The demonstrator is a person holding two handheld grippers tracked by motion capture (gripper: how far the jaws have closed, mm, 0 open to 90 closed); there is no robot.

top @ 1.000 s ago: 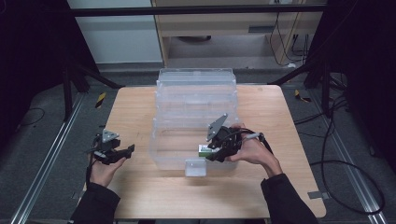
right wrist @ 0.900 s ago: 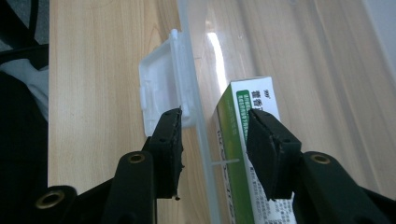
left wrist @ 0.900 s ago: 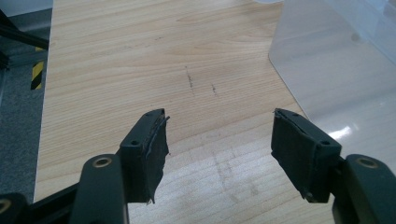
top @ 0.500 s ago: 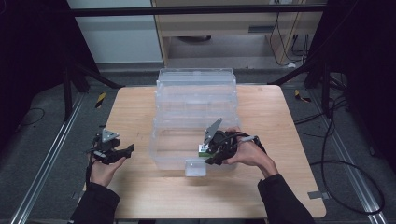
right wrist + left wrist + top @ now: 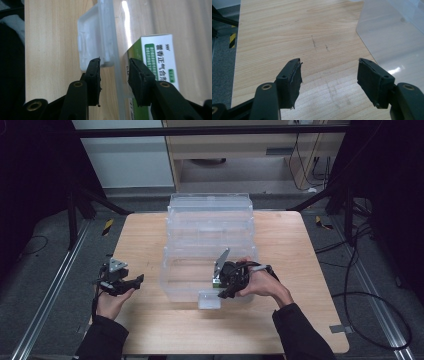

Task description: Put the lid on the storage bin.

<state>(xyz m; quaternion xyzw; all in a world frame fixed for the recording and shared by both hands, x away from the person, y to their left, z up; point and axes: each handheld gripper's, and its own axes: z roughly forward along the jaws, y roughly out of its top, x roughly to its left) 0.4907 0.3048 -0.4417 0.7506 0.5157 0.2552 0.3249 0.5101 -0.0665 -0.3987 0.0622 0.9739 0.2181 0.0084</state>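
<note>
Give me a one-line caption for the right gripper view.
Right gripper jaws straddling the clear box's front wall beside its latch, a green-and-white carton inside.

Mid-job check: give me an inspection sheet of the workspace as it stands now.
Surface: wooden table, faint scuff marks.
Job's things: clear plastic storage box, lid tipped up behind; front latch hanging; green-and-white carton inside by the front wall.
Clutter: nothing seen.
Grippers: left gripper open over bare table beside the box; right gripper straddles the box's front wall, jaws have just been closing, pads not seen pressing.
Cables: black cables on the floor, right.
Surroundings: dark frame, cabinet behind.
</note>
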